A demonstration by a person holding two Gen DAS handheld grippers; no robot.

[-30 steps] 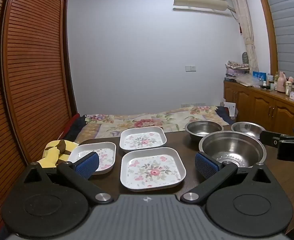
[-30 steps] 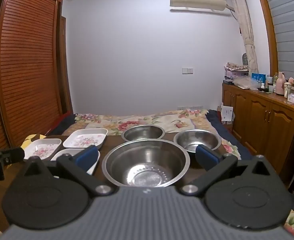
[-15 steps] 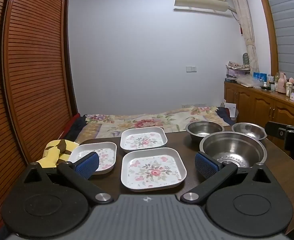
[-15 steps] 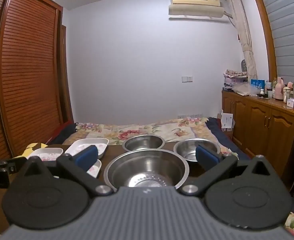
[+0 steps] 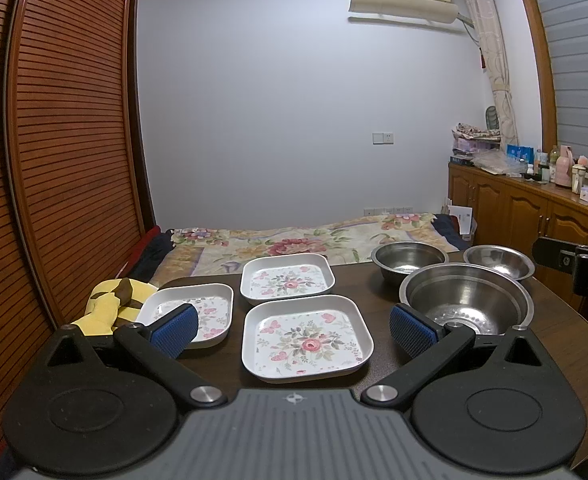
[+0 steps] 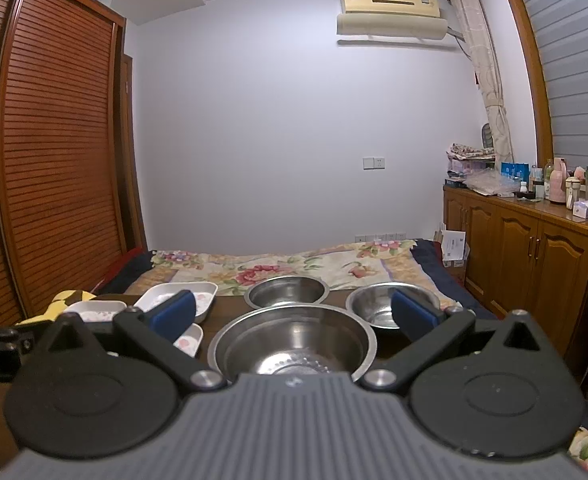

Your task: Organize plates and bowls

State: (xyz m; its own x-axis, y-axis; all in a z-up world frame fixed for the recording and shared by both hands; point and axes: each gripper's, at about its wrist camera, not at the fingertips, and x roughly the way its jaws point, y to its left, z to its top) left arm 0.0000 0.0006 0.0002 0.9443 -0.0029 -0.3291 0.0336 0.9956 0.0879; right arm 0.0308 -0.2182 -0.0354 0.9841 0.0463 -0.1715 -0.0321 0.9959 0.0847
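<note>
Nearby, both grippers (image 5: 291,330) (image 6: 291,314) gape wide and empty; a yellow toy (image 5: 111,306) flanks the plates (image 5: 306,338).

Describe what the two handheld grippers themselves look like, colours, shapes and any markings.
Both look alike. The left gripper has a grey ribbed base, two round black discs, black angled link arms with silver pivot pins, and blue textured pads. The right gripper matches it, and white lettering, too cropped to read, marks its black body in the left view.

Left gripper (image 5: 291,330): jaws spread wide, blue pads (image 5: 175,330) facing, nothing between. Right gripper (image 6: 294,314): likewise spread wide, level, holding nothing.
</note>
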